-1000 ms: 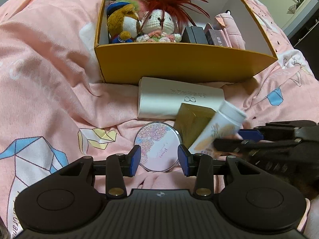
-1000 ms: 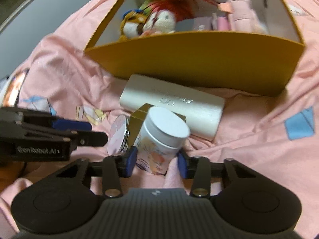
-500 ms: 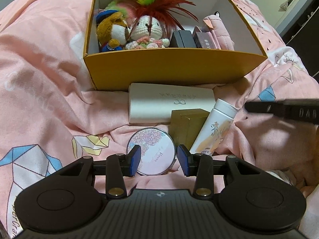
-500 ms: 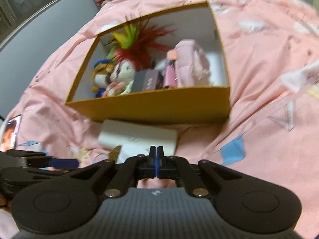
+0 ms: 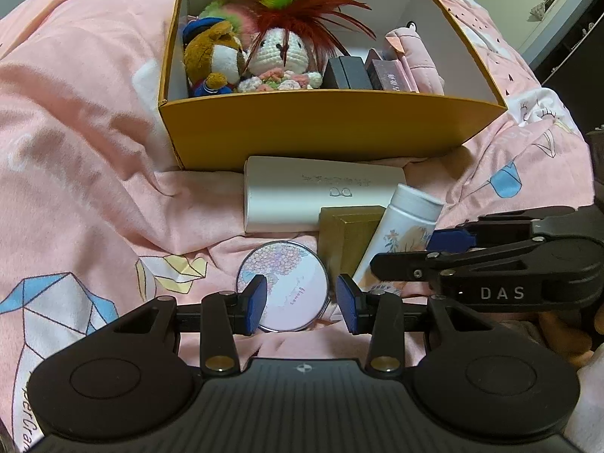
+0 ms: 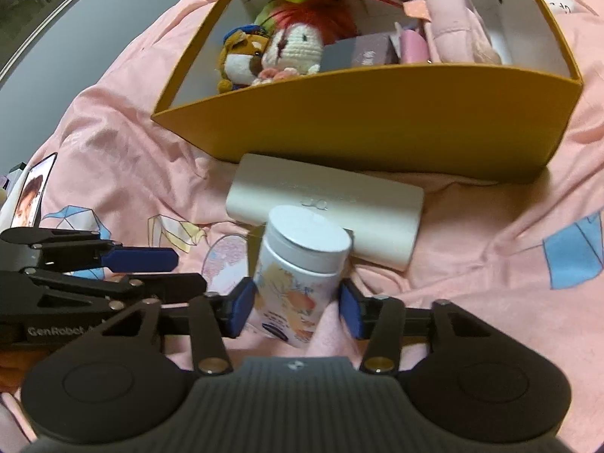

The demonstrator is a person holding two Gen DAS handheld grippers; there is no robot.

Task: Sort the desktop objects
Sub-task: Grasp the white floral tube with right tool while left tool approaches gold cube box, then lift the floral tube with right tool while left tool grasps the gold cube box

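A white bottle (image 6: 302, 260) with a floral label and white cap leans on the pink bedding between the pads of my right gripper (image 6: 298, 307). The jaws are opening, with a small gap at the right pad. In the left wrist view the same bottle (image 5: 406, 226) rests against a gold box (image 5: 349, 234), and the right gripper (image 5: 415, 253) reaches in from the right. My left gripper (image 5: 302, 304) stands open just above a round floral compact (image 5: 283, 287), not touching it. A yellow cardboard box (image 5: 321, 128) stands behind.
A white oblong case (image 5: 321, 196) lies against the yellow box's front wall. Inside the box are a plush dog (image 5: 213, 60), a crocheted doll with red feathers (image 5: 279, 49), dark small boxes (image 5: 347, 71) and a pink pouch (image 5: 415, 53). A phone (image 6: 32, 192) lies far left.
Half a second ago the right gripper was shut and raised away from the bottle; now it is back down with its jaws apart around the bottle. The left gripper stayed put.
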